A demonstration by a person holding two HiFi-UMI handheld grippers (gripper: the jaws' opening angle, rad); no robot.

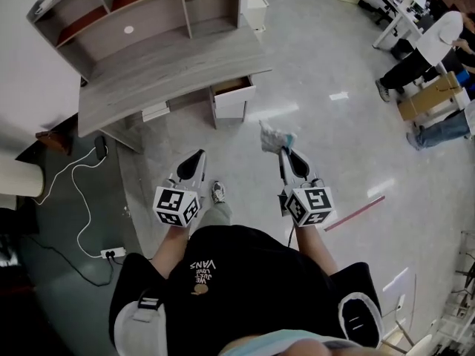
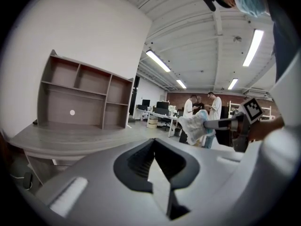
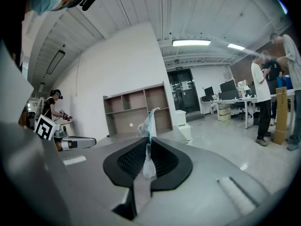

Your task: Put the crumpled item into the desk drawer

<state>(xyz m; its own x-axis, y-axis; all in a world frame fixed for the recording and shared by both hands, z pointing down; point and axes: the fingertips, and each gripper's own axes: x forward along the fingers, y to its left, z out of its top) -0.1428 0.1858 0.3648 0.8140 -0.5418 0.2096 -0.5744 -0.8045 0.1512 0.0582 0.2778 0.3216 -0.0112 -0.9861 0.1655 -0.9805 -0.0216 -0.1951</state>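
Note:
The crumpled item (image 1: 273,135), a white and pale-blue wad, sticks out of my right gripper (image 1: 284,151), whose jaws are shut on it above the floor. In the right gripper view the crumpled item (image 3: 147,122) is pinched at the right gripper's (image 3: 149,144) tips. My left gripper (image 1: 196,160) is held alongside, shut and empty. The left gripper's (image 2: 154,143) jaws meet with nothing between them, and the crumpled item (image 2: 194,126) shows off to its right. The grey desk (image 1: 171,76) stands ahead, and its drawer (image 1: 231,87) under the right end is pulled open.
A shelf hutch (image 1: 133,10) sits on the desk. A power strip (image 1: 112,253) with a white cable lies on the floor at the left. A red strip (image 1: 355,213) lies on the floor at the right. People and cardboard boxes (image 1: 430,99) are at the far right.

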